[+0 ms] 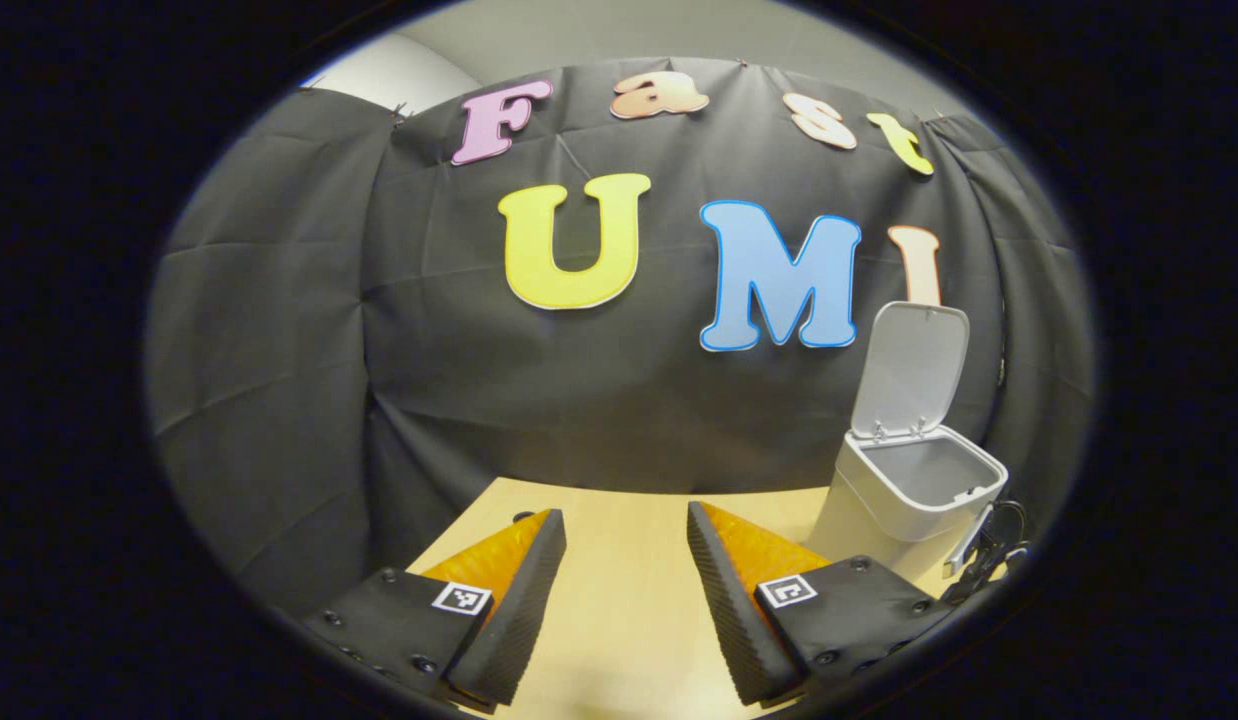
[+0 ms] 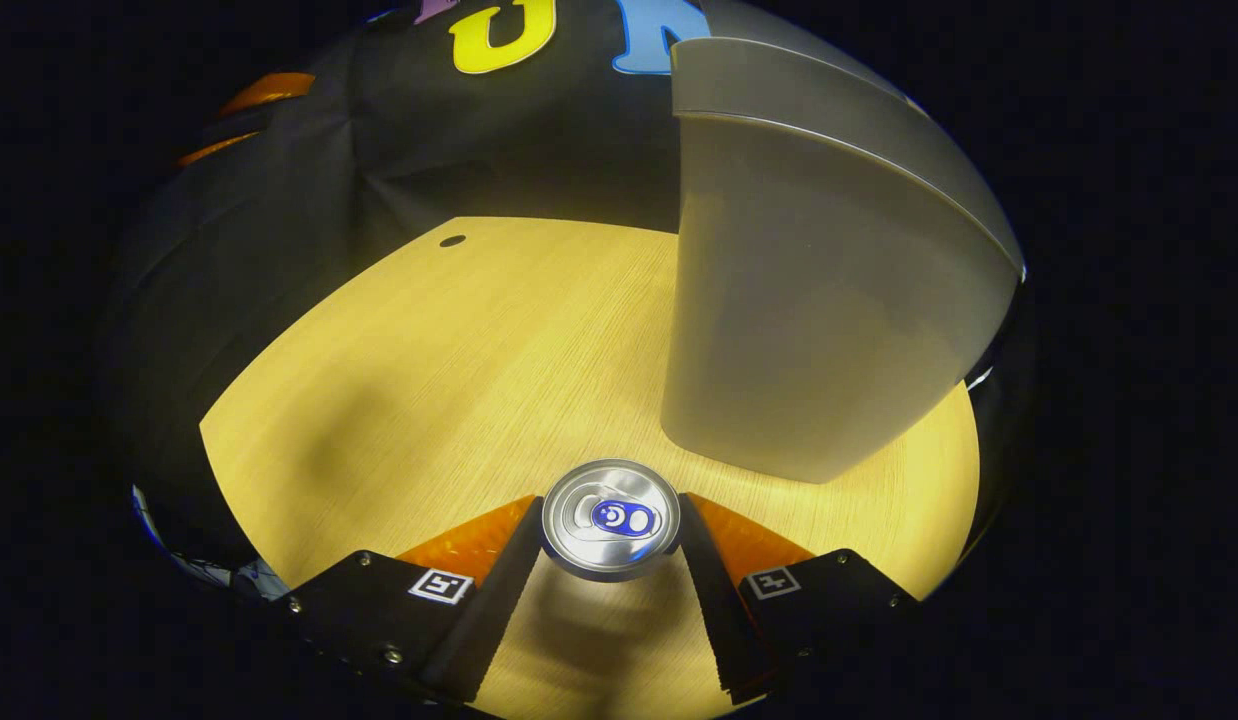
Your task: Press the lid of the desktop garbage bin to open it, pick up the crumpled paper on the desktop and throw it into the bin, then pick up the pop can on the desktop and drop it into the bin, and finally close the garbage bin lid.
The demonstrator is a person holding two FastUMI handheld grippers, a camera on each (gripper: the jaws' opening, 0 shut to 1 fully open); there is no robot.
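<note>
The white desktop bin (image 1: 914, 500) stands on the wooden table at the right of the left gripper view, its lid (image 1: 909, 368) tipped up and back so the grey inside shows. My left gripper (image 1: 624, 512) hovers open over the table's far part, nothing between its fingers. In the right gripper view, the pop can (image 2: 610, 520) is seen from above, silver top and blue tab facing me. My right gripper (image 2: 609, 505) is shut on it, one finger pressing each side. The bin's wall (image 2: 809, 300) rises close by, just beyond and to the right of the can.
The light wooden table (image 2: 459, 380) stretches left of the bin, with a small dark hole (image 2: 452, 241) near its far edge. Black cloth walls close the back and sides. A dark piece of gear with a metal part (image 1: 987, 548) shows beside the bin's base.
</note>
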